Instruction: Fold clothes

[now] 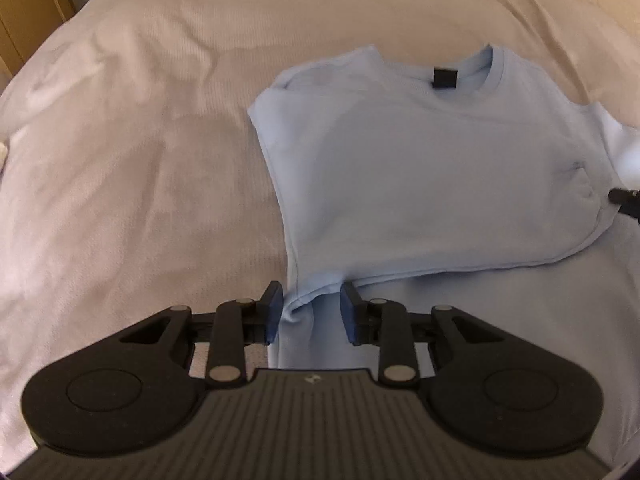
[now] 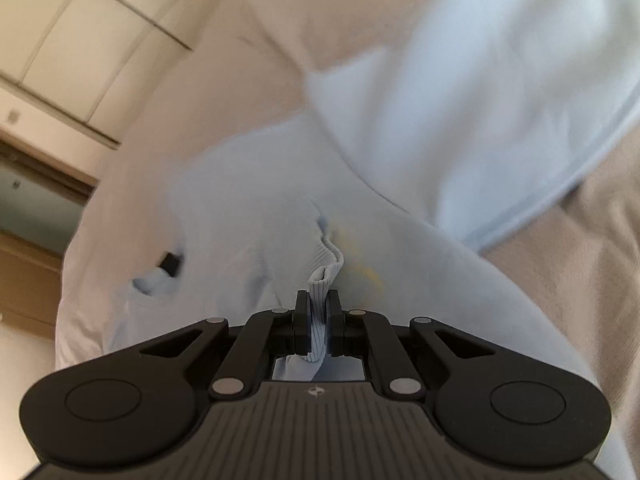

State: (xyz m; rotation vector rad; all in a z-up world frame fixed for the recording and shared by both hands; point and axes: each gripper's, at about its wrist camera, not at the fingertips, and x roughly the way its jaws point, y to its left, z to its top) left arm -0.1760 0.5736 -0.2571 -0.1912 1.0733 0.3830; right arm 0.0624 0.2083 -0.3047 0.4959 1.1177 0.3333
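Observation:
A light blue T-shirt [image 1: 432, 168] lies on the bed, collar and black neck label [image 1: 443, 77] at the far side, partly folded over itself. My left gripper [image 1: 312, 310] is open, its blue pads either side of a raised fold at the shirt's near left corner. My right gripper [image 2: 319, 320] is shut on a bunched fold of the T-shirt [image 2: 280, 216], with ribbed fabric pinched between the pads. The right gripper's tip [image 1: 626, 200] shows at the right edge of the left wrist view, at the shirt's right side.
The shirt rests on a wrinkled off-white bedspread [image 1: 140, 152]. Wooden furniture [image 1: 28, 12] stands beyond the bed's far left. In the right wrist view a white wall with panelling [image 2: 76, 48] and a wooden frame [image 2: 36, 280] lie to the left.

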